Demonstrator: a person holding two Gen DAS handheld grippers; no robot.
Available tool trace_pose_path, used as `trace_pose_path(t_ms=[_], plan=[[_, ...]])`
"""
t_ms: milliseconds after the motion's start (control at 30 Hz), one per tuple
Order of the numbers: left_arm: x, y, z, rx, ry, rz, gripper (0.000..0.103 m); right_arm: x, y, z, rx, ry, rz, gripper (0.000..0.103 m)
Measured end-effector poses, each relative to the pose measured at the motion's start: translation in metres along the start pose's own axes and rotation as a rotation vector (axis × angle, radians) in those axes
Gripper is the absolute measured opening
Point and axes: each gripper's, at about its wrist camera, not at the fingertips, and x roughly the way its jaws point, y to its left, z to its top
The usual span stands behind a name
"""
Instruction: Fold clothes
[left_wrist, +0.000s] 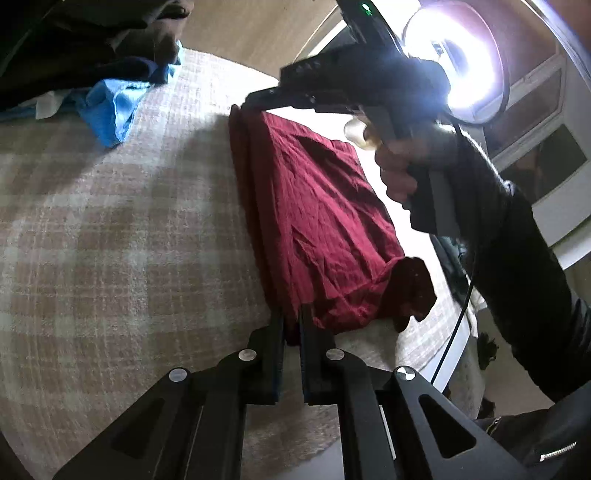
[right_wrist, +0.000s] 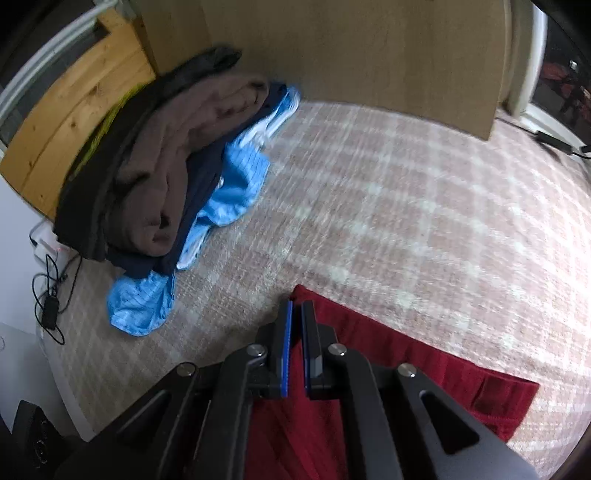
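Two grippers are at work, one in each hand. The left gripper (left_wrist: 291, 325) is closest in its own view. Its two jaws are pinched nearly together on one corner of the red cloth (left_wrist: 317, 221). There is one red cloth. It is lifted up off the blanket (left_wrist: 110, 221) and hangs stretched between the two grippers, with one loose flap hanging at the lower right.

Farther along the same edge, the right gripper (left_wrist: 251, 103) has the other corner. One bare hand (left_wrist: 402, 166) grips its handle.

In the right wrist view, the right gripper (right_wrist: 296, 314) shows two jaws with blue pads (right_wrist: 286, 350), set close with only a thin gap. The cloth's corner sits right at their tips, with the red cloth (right_wrist: 424, 369) spread below.

Farther back on the checked blanket (right_wrist: 406, 203) is one pile of clothes (right_wrist: 177, 166). I count one blue piece, one brown piece and at least one dark piece in it. One bright round lamp (left_wrist: 458, 62) shines far off.
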Motion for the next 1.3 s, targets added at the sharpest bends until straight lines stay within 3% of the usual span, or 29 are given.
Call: trace_pose_path(t_ms=[100,167,233,300,367,500,600,700,833,900,1033,1100,1233,1300], plan=[[-0.006,0.01,-0.002,-0.02,0.045,0.012,0.008,-0.011,-0.009,0.003,0.07,-0.003,0.056,0.012],[-0.015,0.013,-0.001,-0.022,0.052,0.035,0.008,-0.042,-0.025,0.002,0.151,-0.07,0.148,0.031],[-0.024,0.015,0.001,-0.024,0.06,0.059,0.013,-0.076,-0.042,-0.008,0.168,-0.139,0.139,0.045],[-0.04,0.015,0.01,0.003,0.043,0.091,0.026,-0.112,-0.06,-0.021,0.174,-0.21,0.106,0.045],[-0.05,0.017,0.025,0.043,0.025,0.125,0.027,-0.136,-0.083,-0.042,0.181,-0.243,0.028,0.045],[-0.036,0.01,0.081,0.096,0.017,0.171,0.032,-0.131,-0.132,-0.079,0.264,-0.157,-0.064,0.045],[-0.012,0.0,0.123,0.141,0.018,0.195,0.037,-0.116,-0.154,-0.096,0.29,-0.111,-0.037,0.045],[0.026,-0.007,0.151,0.201,0.061,0.265,0.04,-0.108,-0.161,-0.103,0.29,-0.092,-0.014,0.045],[0.045,-0.002,0.164,0.162,0.094,0.277,0.039,-0.132,-0.141,-0.132,0.217,-0.119,0.102,0.045],[0.045,-0.005,0.164,0.188,0.096,0.246,0.04,-0.148,-0.125,-0.153,0.163,-0.127,0.165,0.045],[0.058,-0.002,0.163,0.217,0.148,0.283,0.04,-0.152,-0.09,-0.18,0.085,-0.105,0.279,0.042],[0.066,0.003,0.162,0.214,0.17,0.307,0.04,-0.143,-0.071,-0.188,0.03,-0.064,0.288,0.033],[0.07,0.0,0.161,0.249,0.17,0.341,0.04,-0.125,-0.045,-0.215,-0.084,0.044,0.174,0.004],[0.071,-0.003,0.16,0.273,0.174,0.361,0.04,-0.122,-0.041,-0.228,-0.104,0.076,0.129,0.004]])
